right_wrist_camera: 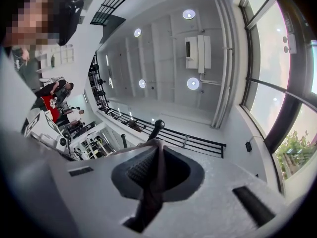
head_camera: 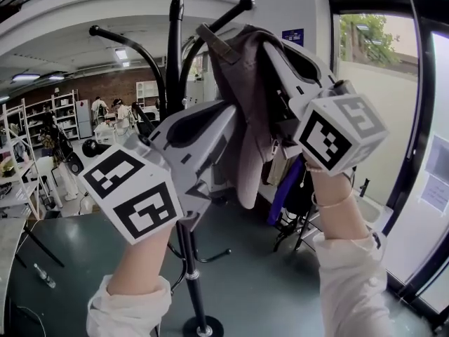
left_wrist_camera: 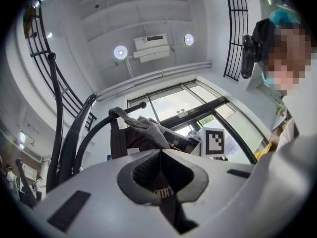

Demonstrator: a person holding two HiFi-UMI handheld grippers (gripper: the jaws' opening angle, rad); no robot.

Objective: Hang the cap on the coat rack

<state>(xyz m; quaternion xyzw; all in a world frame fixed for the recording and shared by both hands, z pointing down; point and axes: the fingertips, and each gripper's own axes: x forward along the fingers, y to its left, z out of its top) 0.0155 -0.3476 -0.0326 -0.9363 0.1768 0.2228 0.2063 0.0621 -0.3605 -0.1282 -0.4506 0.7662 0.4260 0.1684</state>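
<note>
1. Both forearms are raised, with the left gripper (head_camera: 226, 114) and right gripper (head_camera: 270, 51) tilted upward.
2. Each gripper's jaws are closed on the cap (head_camera: 242, 97), soft brown fabric.
3. The cap is held high, just right of the coat rack (head_camera: 174, 62) and its curved black hooks (head_camera: 231, 12).

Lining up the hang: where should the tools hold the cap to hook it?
Grip the cap by its soft crown fabric under the back strap, left tool and right tool from opposite sides; that probably leaves the strap loop free on top, near the coat rack arm tip.
</note>
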